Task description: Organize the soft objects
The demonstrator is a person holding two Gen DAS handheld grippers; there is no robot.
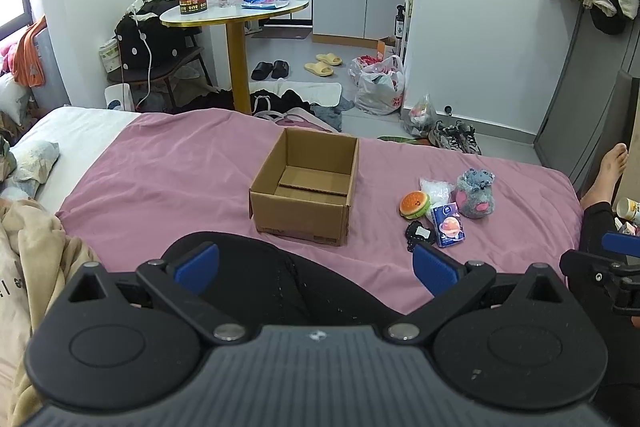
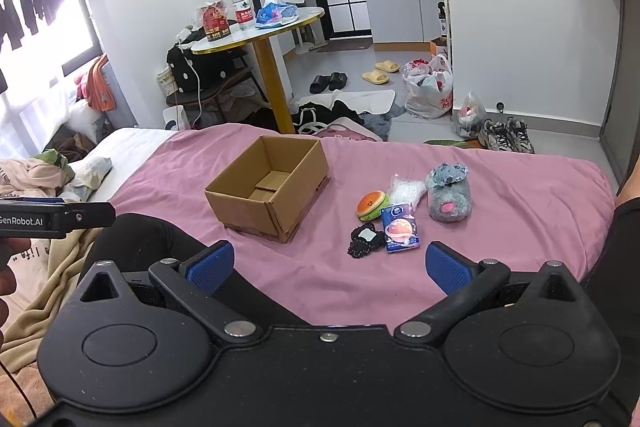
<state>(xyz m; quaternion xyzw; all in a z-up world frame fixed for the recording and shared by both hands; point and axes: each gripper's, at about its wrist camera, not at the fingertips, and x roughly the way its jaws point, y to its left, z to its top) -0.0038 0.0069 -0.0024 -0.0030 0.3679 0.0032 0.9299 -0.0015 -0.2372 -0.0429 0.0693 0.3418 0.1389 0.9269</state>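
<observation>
An open, empty cardboard box [image 1: 306,187] [image 2: 267,194] sits on the pink bedsheet. To its right lies a cluster: a burger-shaped plush [image 1: 415,205] [image 2: 372,205], a grey plush mouse [image 1: 475,195] [image 2: 449,193], a clear white-filled bag [image 1: 438,189] [image 2: 406,189], a blue tissue pack [image 1: 449,225] [image 2: 401,229] and a black lacy item [image 1: 419,234] [image 2: 363,239]. My left gripper [image 1: 316,267] is open over a black-trousered knee, short of the box. My right gripper [image 2: 330,267] is open, just short of the tissue pack, holding nothing.
The pink sheet [image 1: 180,171] covers the bed; a beige blanket [image 1: 36,259] lies at the left. Beyond the bed edge stand a round table [image 1: 236,13], a chair, bags and shoes on the floor. A bare foot [image 1: 606,171] rests at the right.
</observation>
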